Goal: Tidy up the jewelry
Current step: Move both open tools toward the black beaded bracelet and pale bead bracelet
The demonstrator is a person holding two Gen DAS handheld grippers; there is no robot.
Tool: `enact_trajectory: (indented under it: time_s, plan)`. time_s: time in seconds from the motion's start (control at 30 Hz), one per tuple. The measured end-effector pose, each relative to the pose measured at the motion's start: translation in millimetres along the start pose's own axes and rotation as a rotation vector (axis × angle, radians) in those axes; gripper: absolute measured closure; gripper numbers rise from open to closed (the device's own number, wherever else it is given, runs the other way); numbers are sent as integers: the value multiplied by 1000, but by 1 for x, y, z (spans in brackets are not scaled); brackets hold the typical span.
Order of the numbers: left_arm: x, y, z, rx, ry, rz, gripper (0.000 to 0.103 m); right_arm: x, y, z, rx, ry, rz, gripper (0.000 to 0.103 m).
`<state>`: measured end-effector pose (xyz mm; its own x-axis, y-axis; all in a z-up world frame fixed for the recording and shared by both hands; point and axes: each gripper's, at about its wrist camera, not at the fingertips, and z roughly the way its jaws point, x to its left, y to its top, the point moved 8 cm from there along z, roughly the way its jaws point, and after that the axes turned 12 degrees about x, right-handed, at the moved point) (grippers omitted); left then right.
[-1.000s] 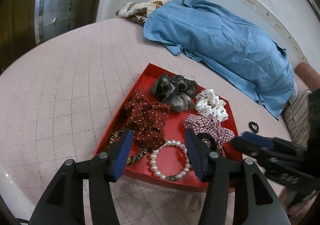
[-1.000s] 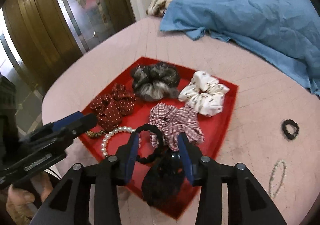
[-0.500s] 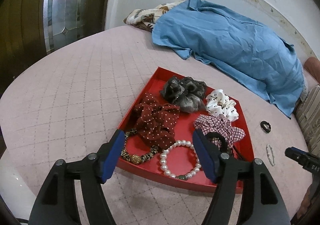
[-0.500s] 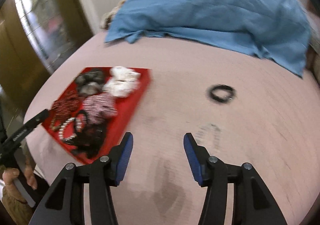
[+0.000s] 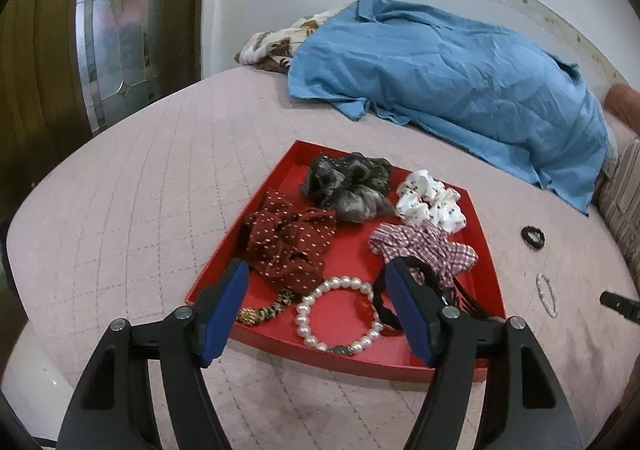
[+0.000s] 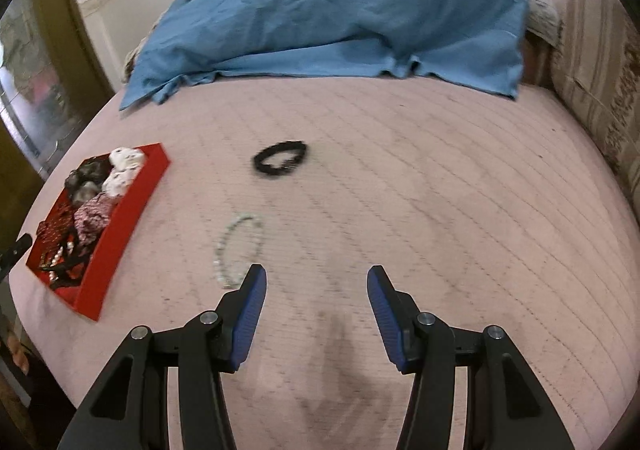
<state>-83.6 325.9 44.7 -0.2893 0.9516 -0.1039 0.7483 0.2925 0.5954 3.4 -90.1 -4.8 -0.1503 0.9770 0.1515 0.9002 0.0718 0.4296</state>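
Note:
A red tray (image 5: 436, 368) on the pink quilted bed holds several scrunchies, a pearl bracelet (image 5: 338, 316) and a black hair tie. My left gripper (image 5: 318, 284) is open and empty, hovering over the tray's near edge. My right gripper (image 6: 316, 284) is open and empty above bare quilt. A pale bead bracelet (image 6: 240, 250) lies just left of its left finger, and a black hair tie (image 6: 280, 159) lies farther ahead. Both also show in the left wrist view, the bracelet (image 5: 546, 295) and the tie (image 5: 533, 237), right of the tray. The tray (image 6: 120, 234) sits far left in the right wrist view.
A blue shirt (image 5: 440, 90) is spread over the back of the bed, with a patterned cloth (image 5: 276, 46) behind it. A striped cushion (image 6: 592, 70) lies at the right. A wooden door with glass (image 5: 104, 30) stands left. The bed edge curves near the tray.
My right gripper has let go of the black hair tie in the tray and swung right, over the quilt toward the loose bracelet. My left gripper has drawn back slightly.

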Motion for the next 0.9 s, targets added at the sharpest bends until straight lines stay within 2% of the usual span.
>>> enact_trajectory:
  time_s: [0.2,0.43,0.6,0.8,0.83,0.9]
  plan:
    - [-29,2,-34,-23,-37,48,33,-20,4,0,-20,6,29,46]
    - [-90,5,-67,-40,-113,141,30,-27,18,4,-52,32,18,46]
    - [-141,-6,-64,-13,-152,237,30,-23,31,19,-46,72,9,46]
    - [-205,-28,-50,52,-260,336,30,-11,56,50,-2,157,-19,46]
    - [-212,-30,-46,64,-272,347,32,-9,61,56,3,170,-24,46]
    - [-228,-35,-35,101,-289,369,40,-6,73,65,7,190,-29,46]
